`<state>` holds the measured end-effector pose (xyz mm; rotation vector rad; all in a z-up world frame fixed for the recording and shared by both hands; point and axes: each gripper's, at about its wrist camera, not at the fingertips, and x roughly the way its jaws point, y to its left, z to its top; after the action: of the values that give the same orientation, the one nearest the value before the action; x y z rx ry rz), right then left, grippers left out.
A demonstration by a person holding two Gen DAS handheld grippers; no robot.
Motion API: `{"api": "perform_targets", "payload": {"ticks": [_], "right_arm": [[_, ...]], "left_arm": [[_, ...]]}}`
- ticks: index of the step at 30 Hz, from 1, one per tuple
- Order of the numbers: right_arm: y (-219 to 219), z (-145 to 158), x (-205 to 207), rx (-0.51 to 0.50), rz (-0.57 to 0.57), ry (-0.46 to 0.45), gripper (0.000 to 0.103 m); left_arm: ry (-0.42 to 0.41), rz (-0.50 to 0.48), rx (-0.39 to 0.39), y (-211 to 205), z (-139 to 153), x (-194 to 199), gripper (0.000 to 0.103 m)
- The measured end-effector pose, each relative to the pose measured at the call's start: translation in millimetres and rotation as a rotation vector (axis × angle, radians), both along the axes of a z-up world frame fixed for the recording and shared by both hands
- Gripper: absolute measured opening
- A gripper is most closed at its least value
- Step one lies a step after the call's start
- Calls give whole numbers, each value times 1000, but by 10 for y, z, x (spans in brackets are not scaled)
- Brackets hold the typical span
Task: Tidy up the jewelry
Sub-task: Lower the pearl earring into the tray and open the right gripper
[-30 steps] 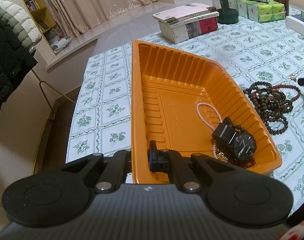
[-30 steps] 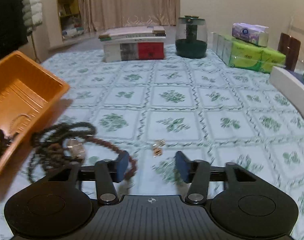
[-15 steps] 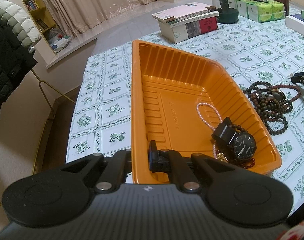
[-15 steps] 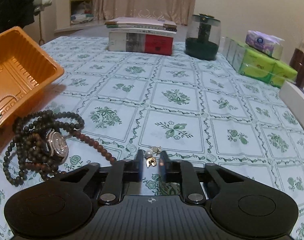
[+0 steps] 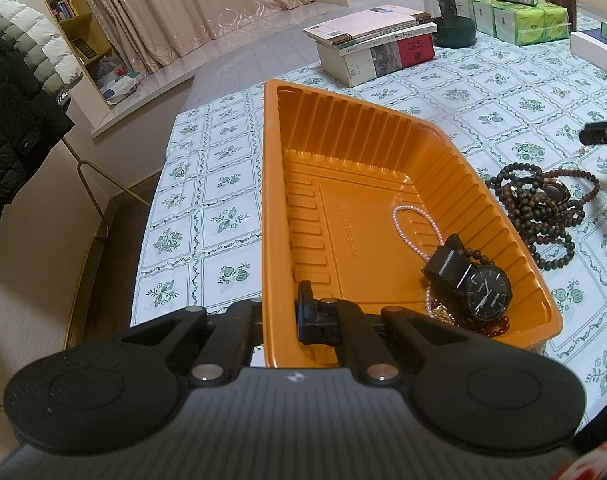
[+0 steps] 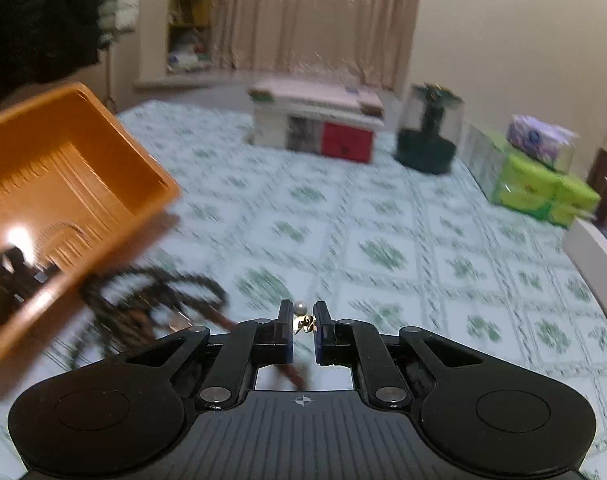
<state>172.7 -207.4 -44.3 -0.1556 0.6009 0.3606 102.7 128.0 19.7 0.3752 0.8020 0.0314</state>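
My left gripper (image 5: 281, 312) is shut on the near rim of the orange tray (image 5: 343, 140), one finger inside and one outside the wall. A black watch (image 5: 485, 290), a pink pearl bracelet (image 5: 413, 226) and some dark beads lie in the tray's near right corner. My right gripper (image 6: 303, 320) is shut on a small gold earring with a pearl (image 6: 302, 314), lifted off the tablecloth. Tangled dark bead necklaces (image 5: 539, 210) with a small oval pendant lie on the cloth right of the tray, also blurred as the bead pile (image 6: 151, 296) in the right wrist view.
A book stack (image 5: 377, 46), a dark green jar (image 5: 449, 14) and green tissue packs (image 5: 523, 20) stand at the table's far side. A white box (image 6: 595, 256) lies along the right edge. The table's left edge (image 5: 155, 200) drops to the floor beside a coat rack.
My right gripper closed on the earring and has lifted it, swinging left toward the tray; its view is now blurred. The left gripper and tray have not moved.
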Motion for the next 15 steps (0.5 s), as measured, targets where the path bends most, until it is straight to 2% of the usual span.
{"api": "perform_targets", "payload": {"ticks": [5, 15], "right_arm": [[371, 197, -42, 50, 94, -22, 9], [1131, 346, -78, 107, 260, -31, 9]], "left_arm": [[0, 0, 0, 1, -1, -3, 3], [0, 0, -1, -1, 1, -4, 3]]}}
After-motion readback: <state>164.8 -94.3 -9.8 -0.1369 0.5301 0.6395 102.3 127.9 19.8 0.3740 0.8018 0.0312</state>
